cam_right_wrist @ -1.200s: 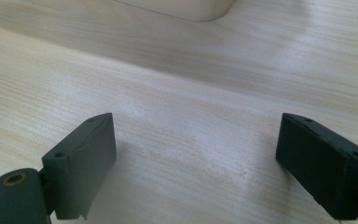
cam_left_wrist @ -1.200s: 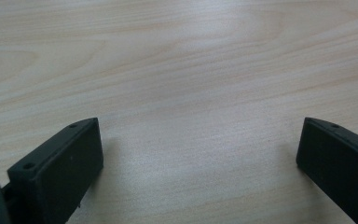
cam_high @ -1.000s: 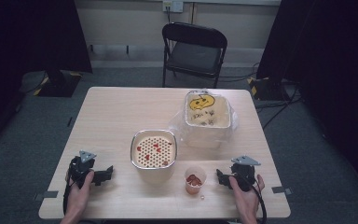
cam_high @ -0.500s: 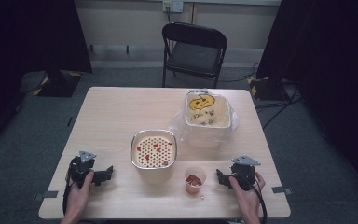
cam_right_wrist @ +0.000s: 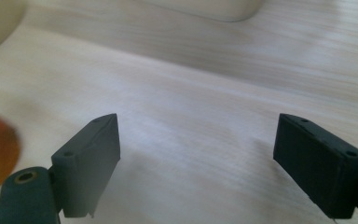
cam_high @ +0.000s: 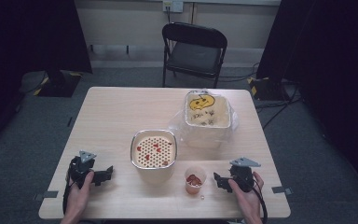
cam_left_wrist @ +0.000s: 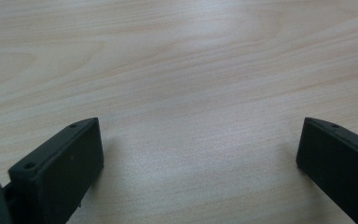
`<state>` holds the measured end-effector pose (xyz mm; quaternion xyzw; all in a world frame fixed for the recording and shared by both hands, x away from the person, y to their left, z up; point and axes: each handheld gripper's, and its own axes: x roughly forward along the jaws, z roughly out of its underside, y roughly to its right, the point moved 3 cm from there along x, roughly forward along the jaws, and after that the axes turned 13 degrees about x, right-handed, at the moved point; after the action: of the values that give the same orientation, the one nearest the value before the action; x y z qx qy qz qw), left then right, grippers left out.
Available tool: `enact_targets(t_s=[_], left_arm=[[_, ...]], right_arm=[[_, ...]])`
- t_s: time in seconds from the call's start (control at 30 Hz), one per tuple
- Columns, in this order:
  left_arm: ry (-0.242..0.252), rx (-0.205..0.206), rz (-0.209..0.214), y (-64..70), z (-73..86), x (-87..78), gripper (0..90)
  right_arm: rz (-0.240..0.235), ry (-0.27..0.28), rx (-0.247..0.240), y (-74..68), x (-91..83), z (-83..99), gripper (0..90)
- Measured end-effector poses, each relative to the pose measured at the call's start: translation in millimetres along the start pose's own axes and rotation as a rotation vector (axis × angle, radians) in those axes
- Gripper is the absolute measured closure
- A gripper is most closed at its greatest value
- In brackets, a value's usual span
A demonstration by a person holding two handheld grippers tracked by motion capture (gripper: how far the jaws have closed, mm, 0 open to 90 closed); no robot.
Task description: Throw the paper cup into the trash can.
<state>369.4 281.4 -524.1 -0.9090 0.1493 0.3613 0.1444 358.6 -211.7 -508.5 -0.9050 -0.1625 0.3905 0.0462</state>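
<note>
1. Overhead, a light wooden table point(cam_high: 121, 116) holds a steel-rimmed square colander point(cam_high: 153, 150), a small orange plastic cup point(cam_high: 195, 179) and a clear plastic-wrapped tub point(cam_high: 207, 114).
2. Left black gripper point(cam_high: 103, 175) rests near the front-left corner; its own view shows jaws spread wide over bare wood, holding nothing.
3. Right black gripper point(cam_high: 219, 180) lies beside the cup; its own view shows jaws wide apart, empty.

Matt pale wood-grain table point(cam_high: 116, 112); shiny metal-rimmed bowl point(cam_high: 153, 150); matt black fingers point(cam_left_wrist: 60, 163)

Pale wood-grain table point(cam_high: 121, 116); cream perforated tray point(cam_high: 153, 150) with red pieces; translucent orange cup point(cam_high: 195, 179); clear-bagged cream tub point(cam_high: 207, 116) bearing a yellow motif; black grippers; black chair point(cam_high: 193, 49).
</note>
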Motion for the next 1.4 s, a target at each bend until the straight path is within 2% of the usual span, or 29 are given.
enact_targets(t_s=[0.07,0.2,0.33,0.6,0.83,0.97,1.07,1.17,1.4], left_arm=[[0.0,0.0,0.0,0.0,0.0,0.0,0.0],[0.001,0.0,0.0,0.0,0.0,0.0,0.0],[0.0,0.0,0.001,0.0,0.0,0.0,0.0],[0.0,0.0,0.0,0.0,0.0,0.0,0.0],[0.0,0.0,0.0,0.0,0.0,0.0,0.0],[0.0,0.0,0.0,0.0,0.0,0.0,0.0],[0.0,0.0,0.0,0.0,0.0,0.0,0.0],[0.0,0.0,0.001,0.0,0.0,0.0,0.0],[0.0,0.0,0.001,0.0,0.0,0.0,0.0]], right_arm=[[-0.035,0.0,0.004,-2.2,-6.9,0.1,13.9],[-0.07,0.01,-0.012,-8.5,-19.9,2.1,14.0],[-0.121,0.024,-0.017,-18.8,-32.9,4.9,17.5],[-0.218,-0.017,-0.092,-45.6,-44.5,22.6,16.4],[-0.319,-0.042,-0.13,-71.3,-33.8,20.4,15.5],[-0.345,-0.045,-0.142,-86.1,-21.9,14.4,14.6],[-0.374,-0.037,-0.116,-90.1,-15.2,11.0,15.8],[-0.367,-0.032,-0.121,-91.8,-9.8,10.7,16.2],[-0.401,-0.005,-0.111,-94.1,-0.7,7.0,20.6]])
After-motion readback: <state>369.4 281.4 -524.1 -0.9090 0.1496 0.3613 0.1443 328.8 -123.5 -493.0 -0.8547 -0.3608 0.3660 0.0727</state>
